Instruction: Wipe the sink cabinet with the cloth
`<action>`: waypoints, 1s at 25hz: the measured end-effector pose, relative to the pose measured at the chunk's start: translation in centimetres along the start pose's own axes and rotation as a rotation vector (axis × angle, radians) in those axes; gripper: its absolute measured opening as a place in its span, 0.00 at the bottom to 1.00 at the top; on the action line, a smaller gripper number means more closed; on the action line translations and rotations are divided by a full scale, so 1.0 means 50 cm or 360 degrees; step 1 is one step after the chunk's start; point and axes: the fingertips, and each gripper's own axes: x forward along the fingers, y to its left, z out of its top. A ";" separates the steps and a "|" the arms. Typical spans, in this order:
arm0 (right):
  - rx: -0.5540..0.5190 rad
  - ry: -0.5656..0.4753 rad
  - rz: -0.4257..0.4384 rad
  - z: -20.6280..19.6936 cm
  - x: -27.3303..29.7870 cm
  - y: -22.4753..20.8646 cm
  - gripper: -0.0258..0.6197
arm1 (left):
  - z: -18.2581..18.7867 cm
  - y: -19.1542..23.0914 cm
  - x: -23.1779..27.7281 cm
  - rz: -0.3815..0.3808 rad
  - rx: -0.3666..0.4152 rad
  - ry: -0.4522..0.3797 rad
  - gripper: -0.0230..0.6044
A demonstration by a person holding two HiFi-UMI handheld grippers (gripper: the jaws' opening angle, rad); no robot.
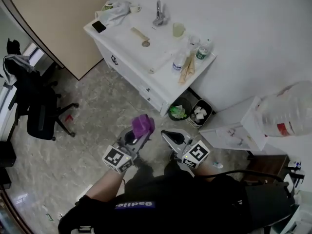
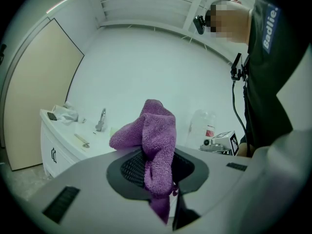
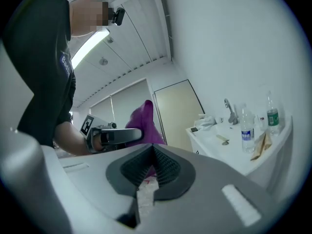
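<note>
Foremost, the left gripper (image 1: 140,137) is raised in front of the person, its jaws closed on a purple cloth (image 2: 155,130). The cloth is a looped, terry-like fabric. It is pinched near its middle, so that one bunched fold stands above the ribbed dark pads and a narrow tail hangs below them. Just beside it, the right gripper (image 1: 167,135) has its jaws brought fully together with nothing gripped. A pale strip shows low in the slit, but what it is cannot be made out.

The sink cabinet (image 1: 130,71) stands well apart from both grippers, against the white wall. It is white, with panelled doors and drawers. Its counter (image 1: 157,61) carries a chrome faucet (image 1: 158,13), two clear plastic water bottles (image 1: 179,62), a dark phone (image 1: 98,27) and a crumpled pale bundle (image 1: 115,11) at the far end.

Two small waste bins (image 1: 180,109) sit on the marbled floor at the cabinet's near end. A large translucent jug (image 1: 287,112) at the right of the head view is blurred and cut by the frame edge.
</note>
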 end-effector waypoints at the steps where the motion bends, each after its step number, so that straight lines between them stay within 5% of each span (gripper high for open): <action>1: -0.0006 -0.0001 0.0008 0.025 -0.006 0.015 0.04 | 0.022 -0.019 -0.007 -0.0008 0.0007 -0.0008 0.17; 13: -0.0118 -0.0028 0.0059 0.185 -0.078 0.102 0.04 | 0.156 -0.156 -0.065 -0.0026 0.0059 -0.0099 0.17; 25: -0.0168 -0.0055 0.0067 0.196 -0.097 0.112 0.04 | 0.169 -0.189 -0.077 -0.0028 0.0137 -0.0127 0.17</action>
